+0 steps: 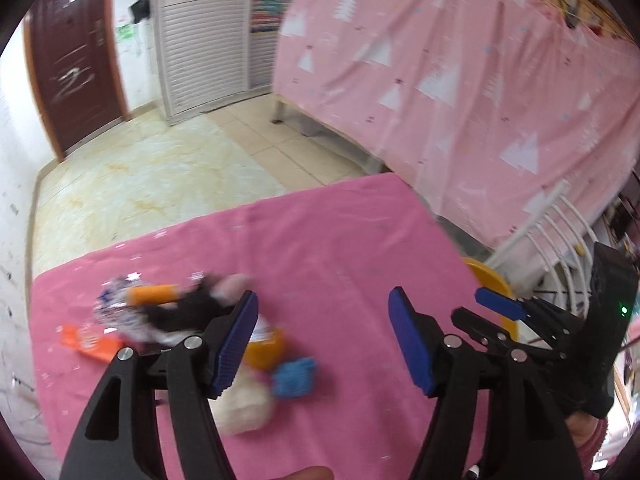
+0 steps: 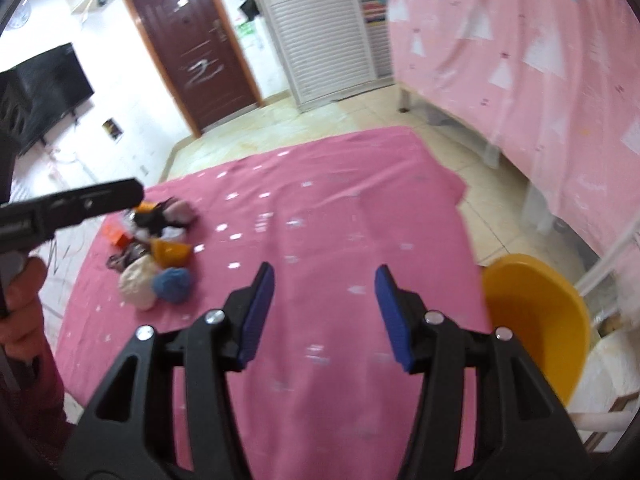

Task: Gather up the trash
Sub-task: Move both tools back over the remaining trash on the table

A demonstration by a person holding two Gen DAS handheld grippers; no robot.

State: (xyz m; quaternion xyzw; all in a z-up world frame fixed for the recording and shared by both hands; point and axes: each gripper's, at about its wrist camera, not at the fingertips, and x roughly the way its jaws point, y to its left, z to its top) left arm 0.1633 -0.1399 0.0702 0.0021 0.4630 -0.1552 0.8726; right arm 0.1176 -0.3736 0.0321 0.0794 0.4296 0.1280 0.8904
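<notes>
Pink cloth covers the tabletop, and the trash sits in one loose heap toward its far left corner. From the right wrist view I can pick out a cream-white crumpled wad nearest me, a blue crumpled ball touching it on the right, an orange-yellow piece just behind those, then a dark tangle with pale scraps beyond. A flat orange wrapper lies at the left edge of the heap in the left wrist view, beside something foil-like, though blur hides the details.

All of it looks light and soft — paper, film, fluff — so I'd guess it will crush in a grip, not resist. The wads seem easiest taken across their middle. The flat wrapper is likely slippery and hard to lift off the cloth; an upturned edge would be the place to pinch.

The left tool hangs just over the heap with its blue pads wide apart, nothing between them. The right tool is over bare cloth, well apart from the heap, pads likewise spread and empty.

A yellow bin stands just beside the tabletop's right edge, presumably where the trash goes. Beyond it hangs a pink patterned curtain, with a brown door on the far wall.
</notes>
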